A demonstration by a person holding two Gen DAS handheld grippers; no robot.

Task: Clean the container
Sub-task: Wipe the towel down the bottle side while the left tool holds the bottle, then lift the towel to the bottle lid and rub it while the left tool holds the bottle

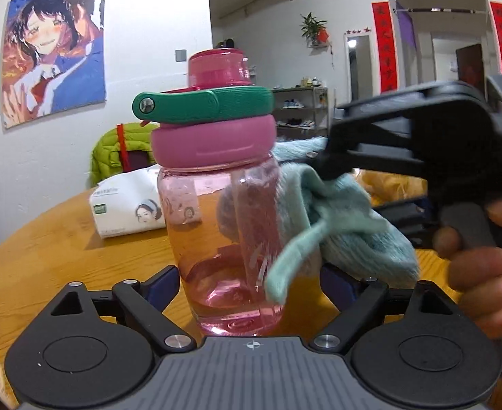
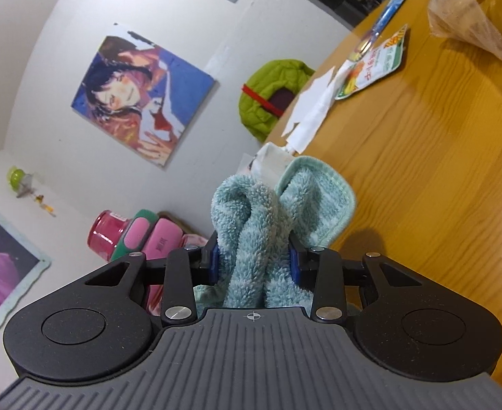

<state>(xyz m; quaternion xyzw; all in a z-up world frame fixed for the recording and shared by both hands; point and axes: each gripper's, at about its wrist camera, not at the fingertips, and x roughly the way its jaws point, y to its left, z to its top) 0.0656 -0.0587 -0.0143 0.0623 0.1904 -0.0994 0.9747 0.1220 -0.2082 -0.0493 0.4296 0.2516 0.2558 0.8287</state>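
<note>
Left gripper (image 1: 249, 287) has its blue-padded fingers (image 1: 163, 285) spread to either side of the pink bottle (image 1: 227, 232); whether the pads actually press the wall can't be told, right pad partly hidden by cloth. Bottle stands upright directly ahead of the left gripper, between its fingers, base on the wooden table (image 1: 45, 249). Bottle has pink screw cap with green carry loop (image 1: 203, 104) and a darker pink top lid. Right gripper (image 2: 255, 261) is clamped tight on a bunched teal towel (image 2: 251, 225), folds sticking out past the fingertips. In the left view the towel (image 1: 346, 225) lies against the bottle's right side, right gripper (image 1: 329, 167) coming in from the right with a hand (image 1: 483, 273) on its handle. Tissue pack (image 1: 128, 205) sits on the table beyond and left of the bottle. From the right wrist, bottle top (image 2: 138, 235) shows just left of the fingers; a snack packet (image 2: 374, 65) and a bag of rubber bands (image 2: 480, 3) lie far ahead to the right on the table
</note>
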